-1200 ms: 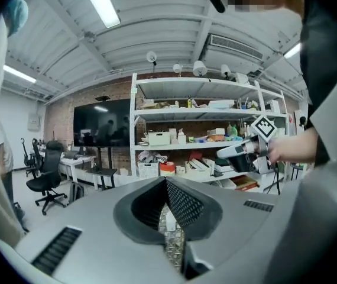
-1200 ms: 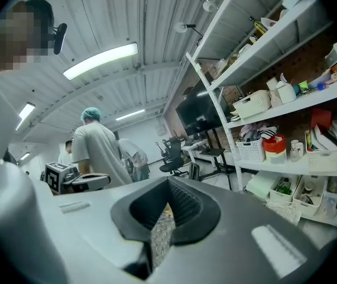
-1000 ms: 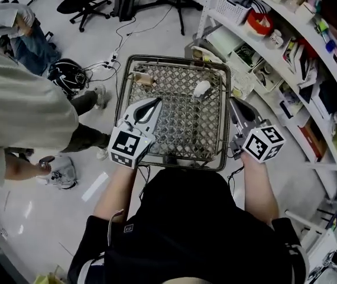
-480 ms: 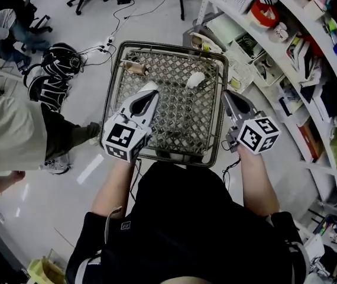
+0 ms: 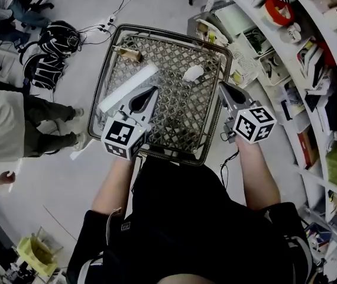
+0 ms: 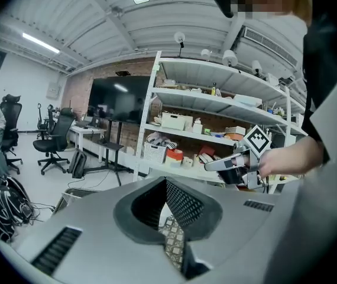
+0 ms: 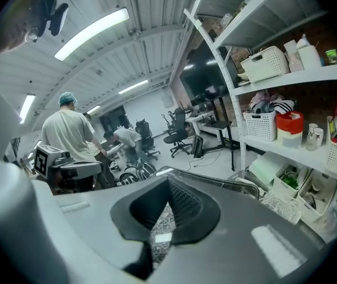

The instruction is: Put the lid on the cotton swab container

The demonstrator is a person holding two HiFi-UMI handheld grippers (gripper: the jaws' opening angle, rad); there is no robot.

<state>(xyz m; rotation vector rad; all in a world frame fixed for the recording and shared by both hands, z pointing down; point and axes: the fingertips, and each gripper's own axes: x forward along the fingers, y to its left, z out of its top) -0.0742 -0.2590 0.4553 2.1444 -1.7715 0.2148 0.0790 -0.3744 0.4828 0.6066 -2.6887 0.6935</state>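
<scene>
A wire-mesh cart basket [image 5: 106,70] stands in front of me in the head view. A small tan object [image 5: 127,53] lies in its far left corner and a white rounded object [image 5: 193,73] lies at its far right; I cannot tell which is the lid. A pale long strip [image 5: 127,87] shows across the basket's left part. My left gripper [image 5: 154,90] hovers over the near left of the basket, shut and empty, as in its own view [image 6: 165,182]. My right gripper [image 5: 222,86] is at the basket's right rim, shut and empty [image 7: 168,179].
Shelves [image 5: 287,58] full of baskets, boxes and books run along the right, close to the cart. A person in a pale shirt [image 5: 3,123] stands at the left. Black bags [image 5: 53,40] and cables lie on the floor beyond the cart's left side.
The cart now sits higher and more tilted in the view. Both grippers stay shut near its near edge. The person at the left has slid towards the frame's edge. The pale strip has appeared.
</scene>
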